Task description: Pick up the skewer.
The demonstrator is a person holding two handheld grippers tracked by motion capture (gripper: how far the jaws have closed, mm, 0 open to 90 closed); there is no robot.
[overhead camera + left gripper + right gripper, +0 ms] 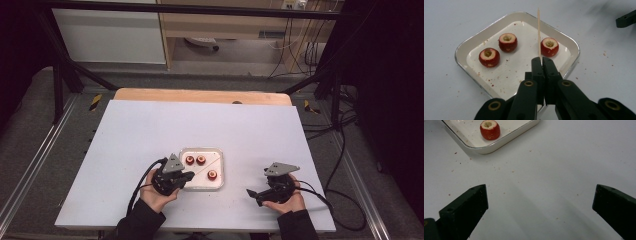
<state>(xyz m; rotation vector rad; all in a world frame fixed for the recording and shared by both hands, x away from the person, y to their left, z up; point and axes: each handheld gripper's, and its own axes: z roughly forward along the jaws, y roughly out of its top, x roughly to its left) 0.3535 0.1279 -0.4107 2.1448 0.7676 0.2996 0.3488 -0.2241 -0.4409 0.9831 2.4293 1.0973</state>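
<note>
A thin wooden skewer (539, 32) is held by the left gripper (542, 60), whose jaws are pressed fully together on its lower end. In the left gripper view the skewer stands out straight along the line of the jaws, so its long axis runs away from the gripper, and its sharp tip is seen over the far rim of the white tray (571, 47).

Three red fruit pieces lie in the tray, each cut flat on top, with a pale ring and a small hollow where the stone was. The single fruit piece (549, 46) lies just beside the skewer, on its right in this view, and it is judged the nearest one to pierce. The other two fruit pieces (508, 42) are together on the other side, well apart from the tip.

The right gripper (257, 194) is seen with its jaws wide open and nothing between them. It rests over the bare table (150, 125), to the right of the tray, so the left hand is clearly the nearer one to the fruit. Red crumbs are scattered on the tray and the table.
</note>
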